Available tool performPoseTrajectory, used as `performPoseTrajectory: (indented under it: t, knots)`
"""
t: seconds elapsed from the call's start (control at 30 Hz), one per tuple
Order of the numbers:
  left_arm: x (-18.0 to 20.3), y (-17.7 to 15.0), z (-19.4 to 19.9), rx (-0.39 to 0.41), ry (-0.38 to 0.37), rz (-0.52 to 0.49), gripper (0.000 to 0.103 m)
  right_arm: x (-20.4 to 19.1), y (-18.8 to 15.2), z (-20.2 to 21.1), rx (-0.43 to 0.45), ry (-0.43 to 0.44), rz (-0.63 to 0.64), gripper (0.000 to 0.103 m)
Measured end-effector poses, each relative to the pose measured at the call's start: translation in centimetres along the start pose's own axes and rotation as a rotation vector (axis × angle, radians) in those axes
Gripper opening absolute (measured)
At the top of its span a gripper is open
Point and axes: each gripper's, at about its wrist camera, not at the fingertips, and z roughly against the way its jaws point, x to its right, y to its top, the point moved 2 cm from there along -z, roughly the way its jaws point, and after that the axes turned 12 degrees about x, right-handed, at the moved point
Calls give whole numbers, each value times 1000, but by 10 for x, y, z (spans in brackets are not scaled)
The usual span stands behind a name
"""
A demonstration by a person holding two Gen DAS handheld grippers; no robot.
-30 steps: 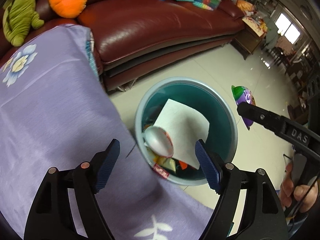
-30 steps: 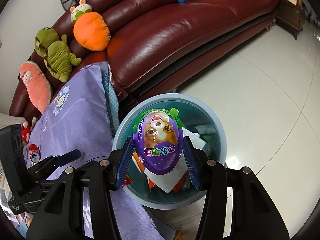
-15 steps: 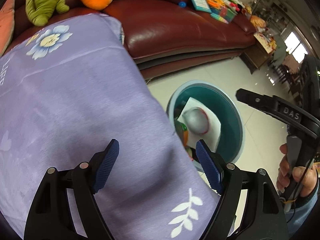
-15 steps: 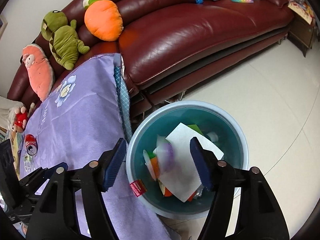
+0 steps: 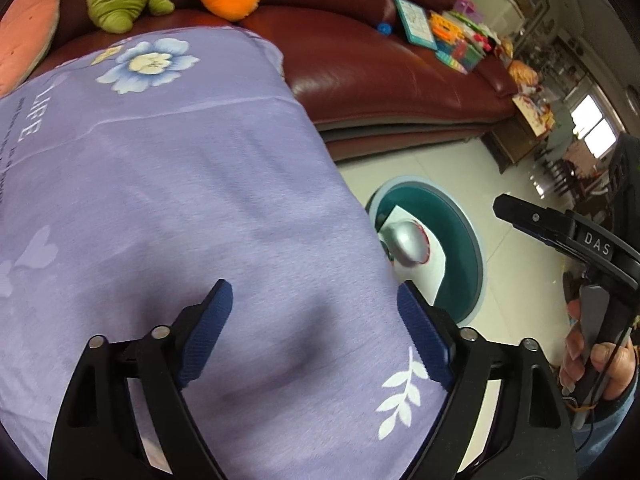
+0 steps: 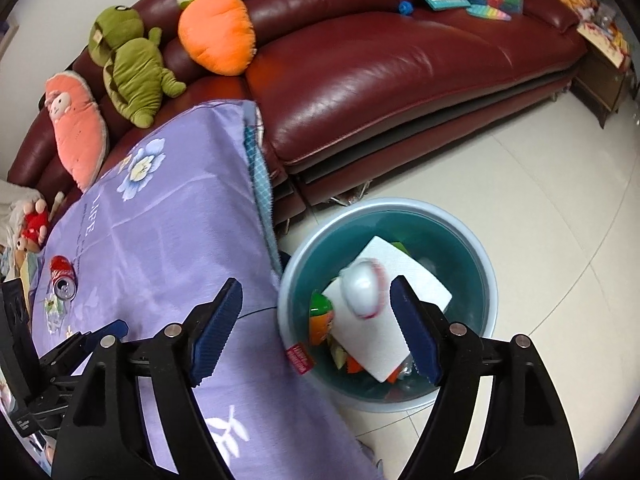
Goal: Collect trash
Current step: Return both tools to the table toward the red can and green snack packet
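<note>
Cola can [image 6: 63,284] lies on its side far left of the wide-open, empty right gripper [image 6: 316,320], nearer the equally open, empty left gripper [image 5: 316,328]; bin [image 6: 486,280] sits beneath the right.

Sitting along the sofa [image 6: 400,64] are four plush toys: one pink [image 6: 76,132], one green [image 6: 132,76], one orange carrot [image 6: 216,36], and one small red one [image 6: 34,224]. One red can [image 6: 63,278] is lying on one purple cloth [image 6: 160,232]. One teal bin [image 6: 486,284] is holding one white sheet [image 6: 384,344] and one silvery egg-shaped wrapper [image 6: 364,288]. Two grippers, left [image 5: 314,330] and right [image 6: 316,326], are showing.
</note>
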Motion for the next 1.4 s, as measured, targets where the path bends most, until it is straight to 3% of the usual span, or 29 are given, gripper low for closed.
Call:
performPoseTrajectory:
  t: [0.47,0.87,1.07,1.23,1.4]
  knots:
    - [-83,-10,69,92,57,134,89,-104,-9,12,-13,72,157,73]
    - [-213,-23,144,190,208,342,89,-235,-24,-8,-88,207,353,73]
    - [-289,-36,179,229,323,446,89,-303,-34,-27,-150,301,442,73]
    - [-336,-45,194,231,396,483,89,-365,-42,-41,-188,372,544,73]
    - [-355,-49,197,216,404,452,89,-416,-47,-59,-218,415,633,73]
